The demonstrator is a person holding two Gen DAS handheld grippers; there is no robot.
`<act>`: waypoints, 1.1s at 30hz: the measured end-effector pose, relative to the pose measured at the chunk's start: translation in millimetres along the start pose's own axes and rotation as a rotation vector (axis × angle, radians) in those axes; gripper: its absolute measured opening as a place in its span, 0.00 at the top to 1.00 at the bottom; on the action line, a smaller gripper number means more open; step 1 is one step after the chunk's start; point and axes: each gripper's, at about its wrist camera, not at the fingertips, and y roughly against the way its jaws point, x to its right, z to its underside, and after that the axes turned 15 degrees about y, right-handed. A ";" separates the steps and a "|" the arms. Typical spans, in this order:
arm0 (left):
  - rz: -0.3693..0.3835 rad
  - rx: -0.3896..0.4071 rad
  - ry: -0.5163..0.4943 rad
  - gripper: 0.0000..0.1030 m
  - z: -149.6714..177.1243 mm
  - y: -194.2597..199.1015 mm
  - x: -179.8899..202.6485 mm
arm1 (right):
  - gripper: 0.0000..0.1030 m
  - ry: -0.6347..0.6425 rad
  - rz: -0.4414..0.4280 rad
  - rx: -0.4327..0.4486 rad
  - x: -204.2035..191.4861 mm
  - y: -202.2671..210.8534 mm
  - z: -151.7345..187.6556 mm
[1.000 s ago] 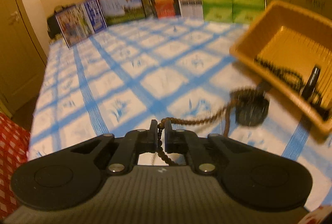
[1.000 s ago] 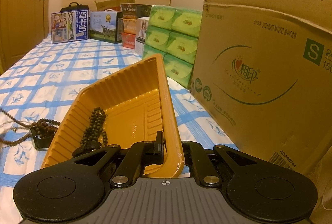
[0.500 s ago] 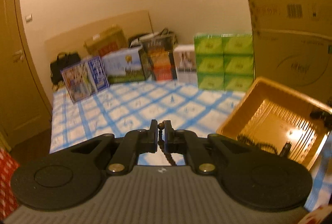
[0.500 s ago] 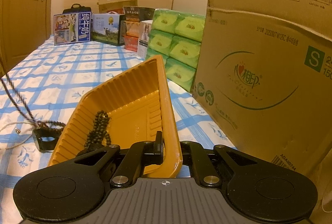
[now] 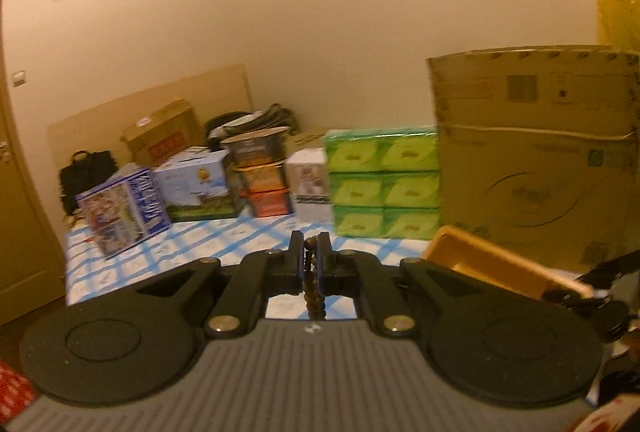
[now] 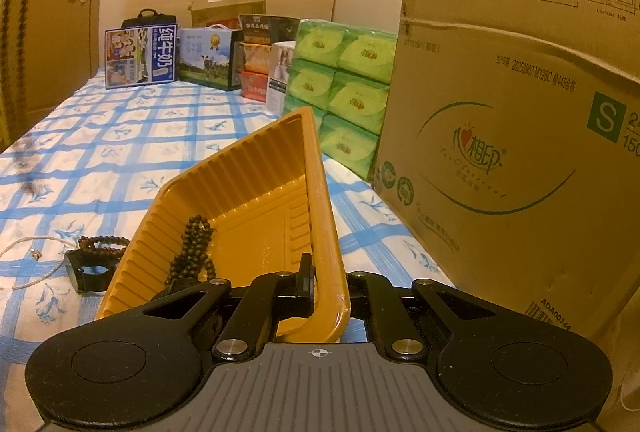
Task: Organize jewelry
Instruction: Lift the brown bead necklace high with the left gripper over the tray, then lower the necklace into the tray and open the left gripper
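My left gripper point(image 5: 310, 256) is shut on a brown bead necklace point(image 5: 312, 290), which hangs down between its fingers; the strand also shows at the far left of the right wrist view point(image 6: 16, 43), lifted high. My right gripper point(image 6: 328, 284) is shut on the near rim of the orange tray point(image 6: 256, 191), holding it tilted. A dark bead strand point(image 6: 192, 256) lies inside the tray. The tray's edge shows in the left wrist view point(image 5: 492, 264). A black watch point(image 6: 90, 272) with a brown bead bracelet point(image 6: 104, 244) and a thin white chain point(image 6: 28, 252) lie on the cloth left of the tray.
The blue-checked cloth point(image 6: 120, 151) covers the surface. A large cardboard box point(image 6: 520, 135) stands close on the right. Green tissue packs point(image 6: 344, 87) and several boxes point(image 6: 140, 55) line the back edge. A door point(image 6: 60, 11) is at the left.
My left gripper has risen well above the cloth with the brown necklace, drawing the strand up off the surface. My right gripper keeps its hold on the tray rim.
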 end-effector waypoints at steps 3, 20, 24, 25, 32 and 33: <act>0.048 -0.015 0.010 0.95 3.9 -11.8 17.6 | 0.94 0.000 -0.001 0.000 0.3 -0.1 0.1; 0.239 -0.241 0.021 0.95 67.8 -107.2 105.6 | 0.94 -0.015 -0.006 0.003 2.3 0.2 0.9; 0.246 -0.270 0.048 0.95 74.9 -116.6 102.5 | 0.94 -0.018 -0.005 0.002 2.1 -0.8 1.4; 0.244 -0.279 0.052 0.95 76.8 -118.9 101.4 | 0.94 -0.019 -0.005 0.002 2.1 -1.2 1.5; 0.225 -0.313 0.065 0.94 83.2 -124.0 94.4 | 0.94 -0.021 -0.006 0.002 2.2 -0.5 1.8; 0.223 -0.313 0.068 0.94 83.6 -123.4 92.1 | 0.94 -0.022 -0.005 0.002 2.1 -0.5 1.8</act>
